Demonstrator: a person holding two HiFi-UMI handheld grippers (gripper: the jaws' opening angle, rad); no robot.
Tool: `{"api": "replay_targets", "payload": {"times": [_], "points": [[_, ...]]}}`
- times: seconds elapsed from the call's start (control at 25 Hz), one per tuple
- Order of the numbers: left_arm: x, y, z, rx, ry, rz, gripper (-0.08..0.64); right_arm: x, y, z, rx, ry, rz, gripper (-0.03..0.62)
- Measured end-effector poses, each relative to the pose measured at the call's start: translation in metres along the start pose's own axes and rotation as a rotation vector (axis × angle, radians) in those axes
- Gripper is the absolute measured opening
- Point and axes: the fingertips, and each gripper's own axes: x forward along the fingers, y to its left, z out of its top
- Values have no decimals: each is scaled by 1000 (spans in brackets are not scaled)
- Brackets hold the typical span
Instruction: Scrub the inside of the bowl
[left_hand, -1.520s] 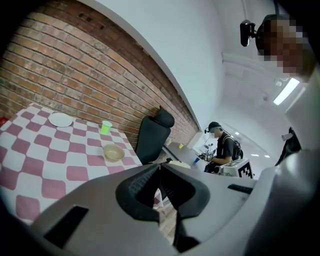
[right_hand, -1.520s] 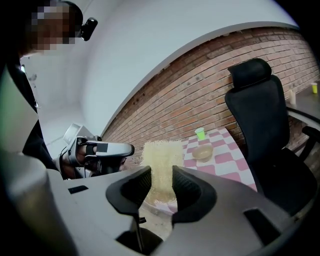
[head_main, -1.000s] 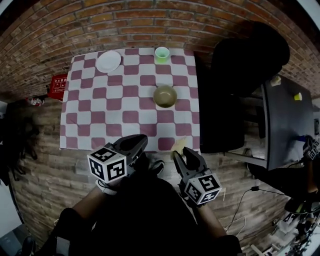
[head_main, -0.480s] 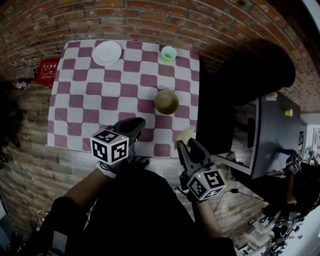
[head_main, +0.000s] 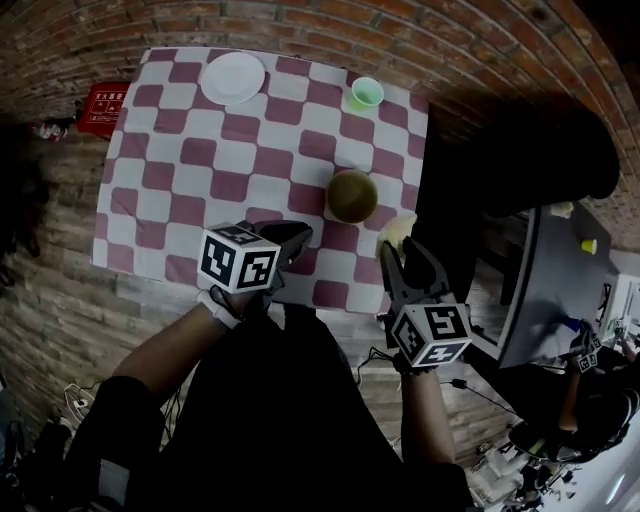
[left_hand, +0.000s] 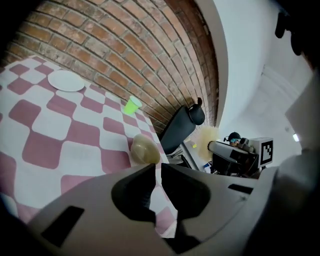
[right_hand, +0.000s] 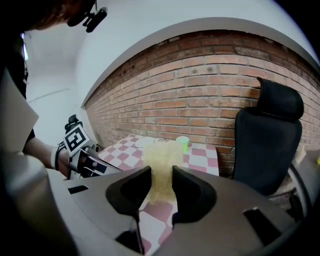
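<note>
An olive-tan bowl (head_main: 352, 195) stands upright on the checked tablecloth (head_main: 190, 170), near its right edge; the same bowl (left_hand: 145, 150) shows just beyond the left jaws. My left gripper (head_main: 296, 236) hovers over the table's near edge, left of the bowl, shut with nothing between its jaws. My right gripper (head_main: 397, 252) is at the table's right front corner, shut on a pale yellow scrub sponge (head_main: 398, 231). In the right gripper view the sponge (right_hand: 161, 167) sticks up between the jaws.
A white plate (head_main: 233, 77) lies at the far left of the table and a light green cup (head_main: 366, 93) at the far right. A black office chair (head_main: 520, 140) stands right of the table. Brick floor surrounds it; a red box (head_main: 100, 105) lies left.
Both grippers have moved forward from in front of the table to over its near edge, closer to the bowl. The right one kept hold of the sponge.
</note>
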Motion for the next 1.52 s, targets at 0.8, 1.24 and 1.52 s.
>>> {"api": "replay_targets", "payload": {"times": [0.8, 1.24, 1.52], "points": [[82, 46, 5, -293, -40, 79, 169, 136, -18, -73, -1122, 513, 86, 140], [99, 57, 4, -261, 28, 82, 101, 164, -19, -90, -1377, 556, 87, 140], [103, 65, 6, -292, 22, 86, 74, 161, -11, -95, -1511, 521, 67, 140]]}}
